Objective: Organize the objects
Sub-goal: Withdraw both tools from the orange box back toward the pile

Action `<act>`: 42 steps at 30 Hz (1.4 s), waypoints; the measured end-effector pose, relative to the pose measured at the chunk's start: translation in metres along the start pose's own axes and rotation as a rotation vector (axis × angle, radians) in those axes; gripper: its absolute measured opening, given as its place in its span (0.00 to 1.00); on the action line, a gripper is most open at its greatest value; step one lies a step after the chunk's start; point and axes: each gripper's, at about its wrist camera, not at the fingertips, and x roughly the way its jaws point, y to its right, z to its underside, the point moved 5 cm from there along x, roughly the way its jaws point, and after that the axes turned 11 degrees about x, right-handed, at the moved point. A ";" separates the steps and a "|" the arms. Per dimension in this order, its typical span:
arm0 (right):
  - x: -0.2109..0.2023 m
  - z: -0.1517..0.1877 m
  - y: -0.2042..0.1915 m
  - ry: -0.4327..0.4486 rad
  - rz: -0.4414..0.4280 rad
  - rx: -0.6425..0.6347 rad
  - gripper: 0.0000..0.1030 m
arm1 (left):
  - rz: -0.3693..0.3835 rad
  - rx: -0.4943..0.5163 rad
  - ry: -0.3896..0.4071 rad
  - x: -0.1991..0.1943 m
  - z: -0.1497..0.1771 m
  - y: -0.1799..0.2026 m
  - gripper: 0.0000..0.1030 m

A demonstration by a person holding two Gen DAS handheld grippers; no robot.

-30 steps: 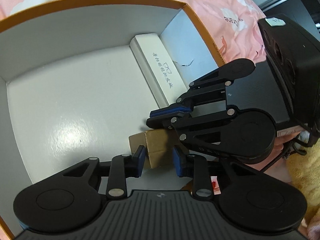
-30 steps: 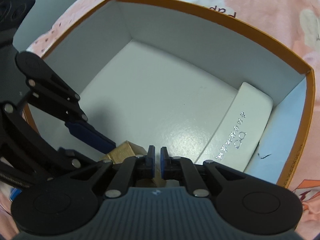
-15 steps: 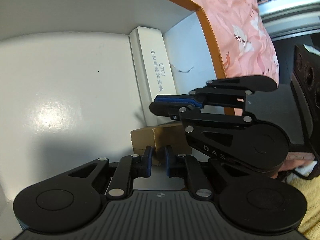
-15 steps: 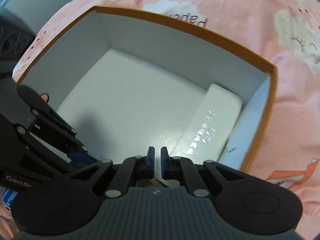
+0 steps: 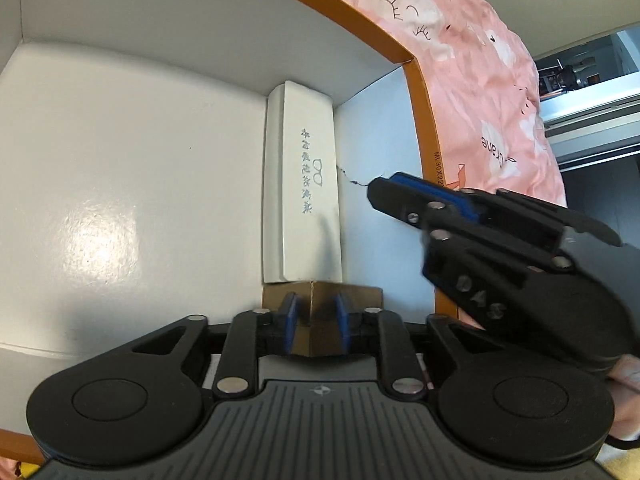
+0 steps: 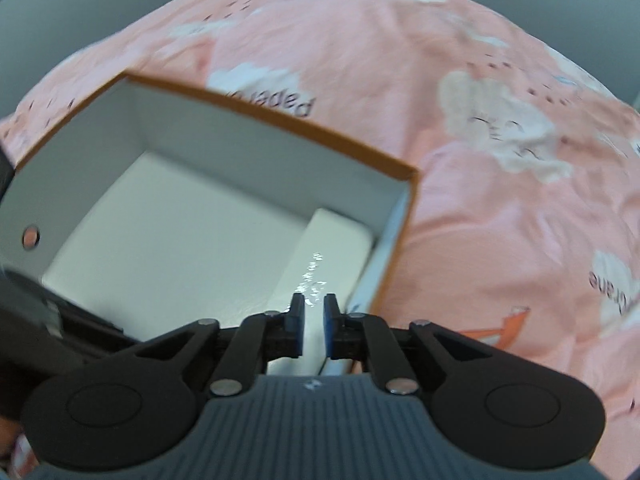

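Note:
An orange-rimmed white box (image 5: 416, 92) lies open on a pink bedsheet. A long white glasses case (image 5: 300, 184) lies along its right wall. A small brown cardboard box (image 5: 360, 296) sits on the floor against the case's near end. My left gripper (image 5: 316, 324) hangs just over the brown box. Its jaws are opening and straddle one corner edge without pressing on it. My right gripper (image 5: 400, 196) is above the box's right rim. In its own view, the right gripper (image 6: 314, 320) has its jaws nearly together, just starting to part, with nothing between them, over the white case (image 6: 332, 248).
The pink sheet (image 6: 480, 200) with cloud prints surrounds the orange box (image 6: 280, 120) on all sides. The box floor (image 5: 120, 200) left of the case is bare white. Grey furniture and a doorway (image 5: 592, 92) show at the far right.
The right gripper rose out of the box and drew back over its right rim. The left gripper rolled, closed, then reopened. The brown box now sits against the case's near end.

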 end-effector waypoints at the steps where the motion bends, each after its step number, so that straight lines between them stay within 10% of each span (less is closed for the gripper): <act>1: -0.001 -0.001 0.000 0.005 -0.007 0.016 0.11 | -0.004 0.003 0.009 0.003 0.000 0.003 0.27; 21: -0.085 0.049 -0.018 0.149 -0.028 0.147 0.35 | -0.260 0.221 0.487 -0.098 0.044 0.060 0.28; 42: -0.146 0.163 -0.071 0.324 -0.091 0.250 0.46 | -0.311 0.403 0.429 -0.130 0.150 0.060 0.28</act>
